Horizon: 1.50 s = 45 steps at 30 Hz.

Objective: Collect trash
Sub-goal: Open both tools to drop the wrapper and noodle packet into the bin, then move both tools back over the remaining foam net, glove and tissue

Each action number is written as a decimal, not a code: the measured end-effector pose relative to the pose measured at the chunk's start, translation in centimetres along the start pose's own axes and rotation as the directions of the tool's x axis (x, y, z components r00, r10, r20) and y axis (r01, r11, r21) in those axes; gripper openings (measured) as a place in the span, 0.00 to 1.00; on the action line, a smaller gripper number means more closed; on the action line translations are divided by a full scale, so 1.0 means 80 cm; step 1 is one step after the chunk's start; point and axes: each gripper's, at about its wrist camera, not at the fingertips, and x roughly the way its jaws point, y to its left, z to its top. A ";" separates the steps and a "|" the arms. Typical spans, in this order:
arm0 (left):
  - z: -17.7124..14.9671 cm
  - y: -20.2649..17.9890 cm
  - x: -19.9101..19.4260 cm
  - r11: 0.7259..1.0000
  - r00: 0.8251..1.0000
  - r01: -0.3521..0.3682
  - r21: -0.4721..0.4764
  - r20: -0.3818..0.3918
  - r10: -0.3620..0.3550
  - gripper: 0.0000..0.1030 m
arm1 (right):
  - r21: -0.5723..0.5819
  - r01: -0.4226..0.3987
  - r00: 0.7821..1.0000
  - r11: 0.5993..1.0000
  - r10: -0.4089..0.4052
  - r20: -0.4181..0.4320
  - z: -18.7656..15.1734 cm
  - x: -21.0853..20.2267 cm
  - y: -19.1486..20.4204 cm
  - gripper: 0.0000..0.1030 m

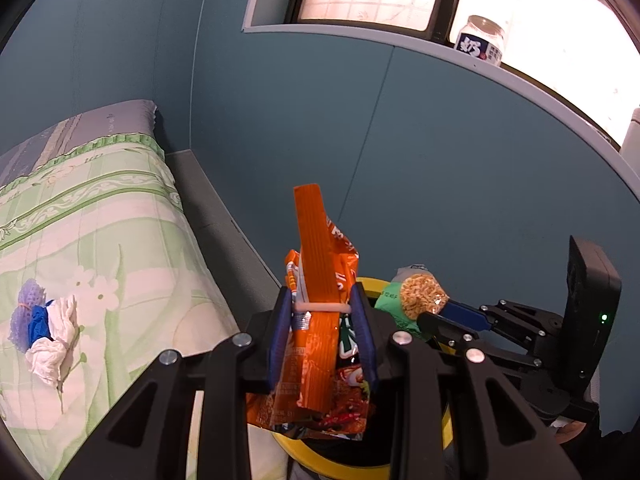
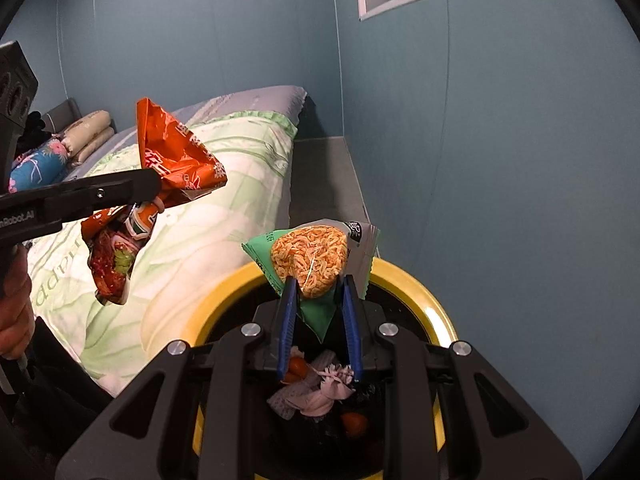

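Deposit step in hand: the left gripper [image 1: 323,312] pinches an orange snack wrapper [image 1: 316,280], and the right gripper [image 2: 319,300] pinches a green noodle packet [image 2: 310,258], both held over the yellow-rimmed bin [image 2: 404,276] directly below the fingers. The next move, in my judgement, calls for spreading each pair of jaws so both items drop inside the rim.

We see only part of the yellow-rimmed bin [image 2: 404,276] (gripper bodies cover its near side); its bottom stays dark.

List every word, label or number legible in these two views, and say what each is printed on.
"奶": large white character on the dark label of the glass jar on the window ledge.
"nRobot.AI": cut off, on the left tongs arm.
Orange snack bag: large Chinese characters, too crumpled to read.
Green noodle packet: print too small.
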 end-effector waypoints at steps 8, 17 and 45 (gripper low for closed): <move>-0.008 -0.007 0.011 1.000 1.000 0.010 0.004 -0.012 -0.010 0.28 | 0.012 0.023 0.999 1.000 -0.023 -0.035 -0.005 0.006 -0.008 0.21; -0.022 -0.017 0.028 1.000 0.998 0.030 0.005 -0.051 -0.029 0.28 | 0.023 0.034 0.997 0.999 -0.032 -0.070 0.006 0.019 -0.005 0.25; -0.015 0.045 -0.023 0.993 0.995 -0.055 -0.105 0.079 0.063 0.80 | 0.092 0.016 0.999 0.996 -0.019 0.030 0.023 0.003 -0.005 0.55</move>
